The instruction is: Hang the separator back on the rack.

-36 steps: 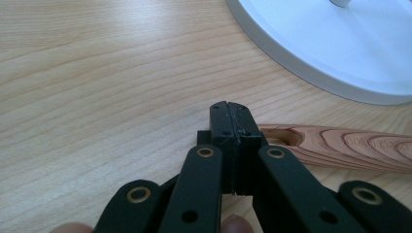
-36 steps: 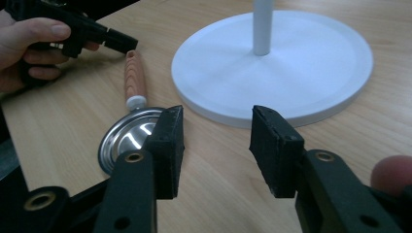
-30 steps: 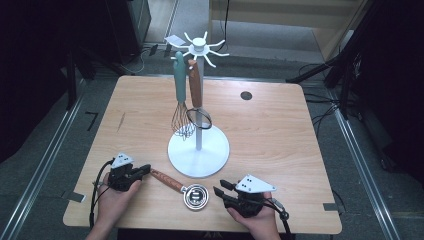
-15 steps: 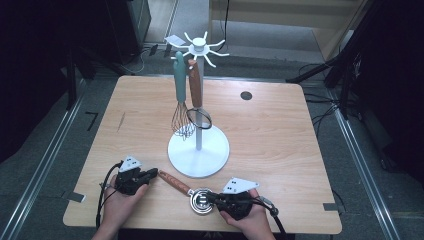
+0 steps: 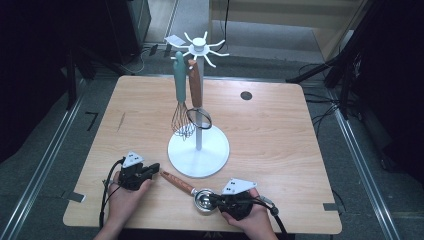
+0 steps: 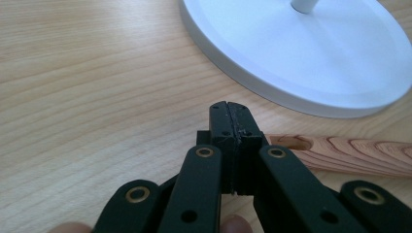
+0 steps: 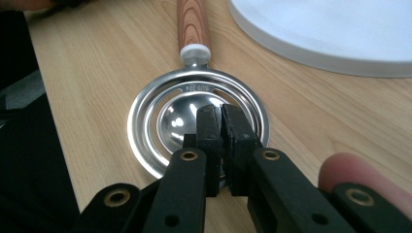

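Egg separator (image 7: 197, 116) bowl under right gripper (image 7: 221, 112) (jaws closed on its rim).

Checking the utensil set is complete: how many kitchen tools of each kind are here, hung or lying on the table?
Whisk, teal handle, hanging: 1
Wood-handled strainer, hanging: 1
Wood-handled egg separator, lying on the table: 1
Total: 3

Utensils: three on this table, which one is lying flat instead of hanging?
The egg separator with the wooden handle and steel bowl lies flat on the table between the grippers. The teal whisk and the brown-handled strainer hang from the white stand.
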`<state>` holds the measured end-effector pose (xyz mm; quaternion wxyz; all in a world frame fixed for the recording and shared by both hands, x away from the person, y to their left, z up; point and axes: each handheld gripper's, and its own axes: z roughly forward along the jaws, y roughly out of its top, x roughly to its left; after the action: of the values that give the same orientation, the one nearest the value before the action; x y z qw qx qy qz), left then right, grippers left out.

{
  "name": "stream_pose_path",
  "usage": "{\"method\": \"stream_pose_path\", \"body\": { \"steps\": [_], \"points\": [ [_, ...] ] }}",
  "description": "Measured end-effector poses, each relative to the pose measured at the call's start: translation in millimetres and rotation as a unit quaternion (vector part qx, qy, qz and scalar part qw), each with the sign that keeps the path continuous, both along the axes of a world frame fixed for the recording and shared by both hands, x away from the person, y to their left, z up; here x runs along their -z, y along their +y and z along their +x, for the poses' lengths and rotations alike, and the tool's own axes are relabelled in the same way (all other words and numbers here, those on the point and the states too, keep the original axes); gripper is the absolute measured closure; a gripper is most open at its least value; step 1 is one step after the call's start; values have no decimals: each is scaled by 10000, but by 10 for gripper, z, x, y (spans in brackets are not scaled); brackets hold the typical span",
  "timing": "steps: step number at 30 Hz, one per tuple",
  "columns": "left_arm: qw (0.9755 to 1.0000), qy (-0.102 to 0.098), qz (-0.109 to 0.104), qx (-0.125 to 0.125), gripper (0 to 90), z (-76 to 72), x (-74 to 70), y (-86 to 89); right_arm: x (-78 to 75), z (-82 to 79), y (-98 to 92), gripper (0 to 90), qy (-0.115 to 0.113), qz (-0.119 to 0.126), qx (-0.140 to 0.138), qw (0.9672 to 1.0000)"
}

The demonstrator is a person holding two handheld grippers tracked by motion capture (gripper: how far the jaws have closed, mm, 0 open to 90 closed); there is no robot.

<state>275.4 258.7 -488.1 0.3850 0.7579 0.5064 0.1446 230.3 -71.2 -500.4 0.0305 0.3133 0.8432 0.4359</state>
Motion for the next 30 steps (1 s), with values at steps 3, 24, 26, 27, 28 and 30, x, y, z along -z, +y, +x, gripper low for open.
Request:
{"method": "stream_pose_path", "body": {
  "steps": [3, 24, 26, 27, 28, 30],
  "points": [
    [9999, 54, 18, 96, 900, -19, 13, -45, -1, 7, -37, 877, 5, -41, 70, 10000],
    [9989, 52, 97, 465, 900, -195, 30, -364, -139, 43, -334, 823, 29, -44, 333, 9994],
    [9987, 42, 96, 489, 900, -204, 34, -385, -169, 43, -312, 781, -11, -120, 211, 9997],
    [9988, 34, 105, 474, 900, -208, 35, -396, -178, 40, -298, 763, -9, -161, 133, 9998],
    [9987, 44, 108, 501, 900, -213, 34, -406, -182, 36, -278, 750, -9, -195, 61, 9998],
    [9988, 19, 110, 487, 900, -220, 38, -428, -191, 31, -233, 727, -27, -353, -2, 9994]
  ]
}}
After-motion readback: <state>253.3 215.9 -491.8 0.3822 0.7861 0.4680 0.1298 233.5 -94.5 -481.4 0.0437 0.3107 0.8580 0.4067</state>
